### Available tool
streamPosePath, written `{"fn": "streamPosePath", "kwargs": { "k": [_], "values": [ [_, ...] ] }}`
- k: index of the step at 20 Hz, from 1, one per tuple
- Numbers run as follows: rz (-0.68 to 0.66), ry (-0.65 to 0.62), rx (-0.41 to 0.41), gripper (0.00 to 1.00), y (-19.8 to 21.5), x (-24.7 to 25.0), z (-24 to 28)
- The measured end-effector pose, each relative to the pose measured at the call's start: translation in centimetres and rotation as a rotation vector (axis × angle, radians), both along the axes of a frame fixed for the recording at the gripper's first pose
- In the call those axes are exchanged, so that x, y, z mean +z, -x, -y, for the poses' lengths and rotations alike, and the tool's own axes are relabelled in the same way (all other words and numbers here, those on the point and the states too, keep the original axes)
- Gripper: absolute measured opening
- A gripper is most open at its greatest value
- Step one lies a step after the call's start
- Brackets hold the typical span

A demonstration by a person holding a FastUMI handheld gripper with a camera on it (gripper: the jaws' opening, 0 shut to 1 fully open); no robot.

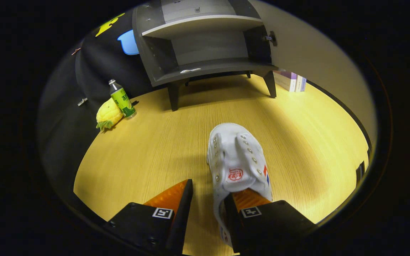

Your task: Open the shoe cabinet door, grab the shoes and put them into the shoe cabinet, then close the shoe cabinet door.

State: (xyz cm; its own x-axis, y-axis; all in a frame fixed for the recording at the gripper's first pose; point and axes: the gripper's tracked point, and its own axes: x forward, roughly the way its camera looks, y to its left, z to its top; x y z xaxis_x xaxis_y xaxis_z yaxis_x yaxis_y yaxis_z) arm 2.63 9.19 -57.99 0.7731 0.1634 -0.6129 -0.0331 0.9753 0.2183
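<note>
Shoe, white with metal eyelets and a red mark on its tongue, lies on the wooden table with its toe pointing toward the shoe cabinet. Its heel end sits at the gripper: the right finger appears to reach into the shoe's opening behind the tongue, while the left finger stands off to the shoe's side with bare table showing between it and the shoe's wall. The fingers are spread apart, released, and not pressing the shoe from both sides (whether the right one touches the inner lining I cannot tell).

Beyond the shoe, well apart from it, the grey shoe cabinet stands on short dark legs at the far edge of the table. Its door is swung open to the right, and its two shelves are exposed; a small pale item lies on the lower shelf. To the cabinet's left, a green bottle stands upright just beside a yellow pineapple toy. Behind the cabinet's right leg, some books stand against the wall.
</note>
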Motion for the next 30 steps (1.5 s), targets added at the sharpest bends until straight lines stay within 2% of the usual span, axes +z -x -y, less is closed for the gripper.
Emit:
{"fn": "streamPosePath", "kwargs": {
  "k": [2, 3, 5, 6, 8, 9, 15, 22, 30],
  "values": [
    [0.042, 0.014, -0.015, 0.54, -0.6, 0.0, -0.1],
    [0.076, 0.063, -0.051, 0.54, -0.9, 0.1, 1.1],
    [0.112, 0.093, -0.077, 0.21, -1.6, 0.0, 2.1],
    [0.141, 0.092, -0.062, 0.24, -2.8, -0.4, 1.7],
    [0.154, 0.133, -0.023, 0.1, -2.4, -0.3, 1.5],
    [0.15, 0.145, -0.003, 0.06, -2.7, -0.3, 1.5],
    [0.167, 0.112, 0.015, 0.05, -1.9, 5.6, 2.4],
    [0.243, 0.095, -0.019, 0.05, -0.8, 18.5, 3.8],
    [0.366, 0.069, -0.061, 0.05, -4.3, 32.8, 4.6]
  ]
}}
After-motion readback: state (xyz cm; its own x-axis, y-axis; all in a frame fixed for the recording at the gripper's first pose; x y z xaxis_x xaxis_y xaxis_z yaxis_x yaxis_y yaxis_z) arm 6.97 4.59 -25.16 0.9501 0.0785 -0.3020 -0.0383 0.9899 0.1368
